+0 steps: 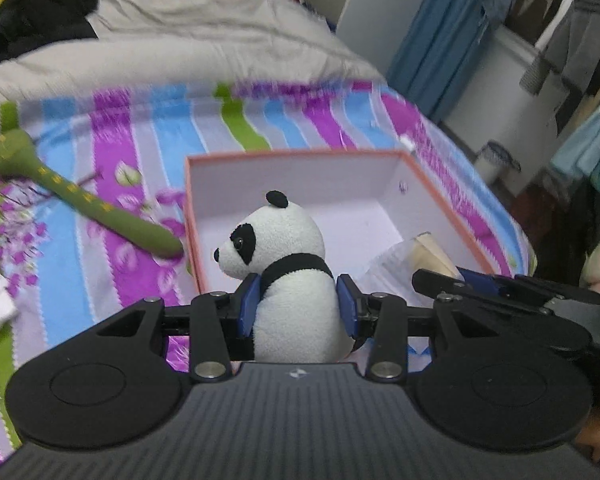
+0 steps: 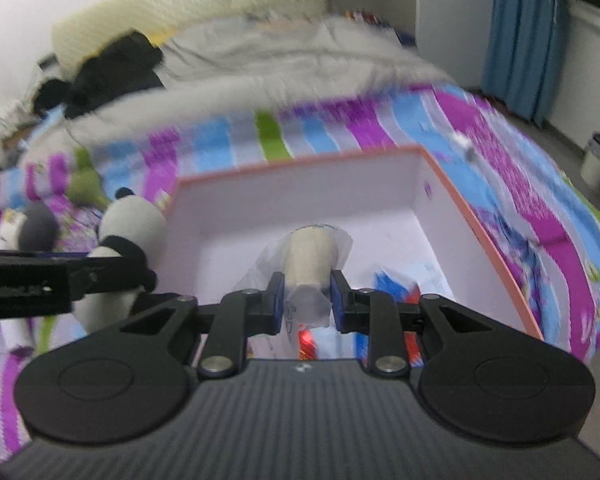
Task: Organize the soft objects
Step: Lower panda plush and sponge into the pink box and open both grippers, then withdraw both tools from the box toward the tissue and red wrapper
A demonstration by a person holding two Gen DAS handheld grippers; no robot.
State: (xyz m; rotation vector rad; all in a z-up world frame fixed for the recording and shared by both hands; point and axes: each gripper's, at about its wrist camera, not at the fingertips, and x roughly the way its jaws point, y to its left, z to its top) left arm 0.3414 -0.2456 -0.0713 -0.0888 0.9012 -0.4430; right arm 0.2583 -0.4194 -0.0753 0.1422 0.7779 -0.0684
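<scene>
Left tongs (image 1: 296,306) clamp the black-and-white plush panda (image 1: 288,264) at the near wall of the orange-rimmed white cardboard box (image 1: 296,156). Right tongs (image 2: 306,300) grip a plastic-wrapped beige roll (image 2: 310,256) over the box. Neither dropped yet. Green plush snake (image 1: 80,200) is left on the striped bed (image 1: 172,128).

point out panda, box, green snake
panda (image 1: 296,280), left wrist view, on its white body.
box (image 1: 300,184), left wrist view, on its far inner wall.
green snake (image 1: 100,212), left wrist view, on its mid body.

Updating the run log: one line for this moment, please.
left gripper: shut on panda | right gripper: shut on wrapped roll | both above box | green snake on bed
</scene>
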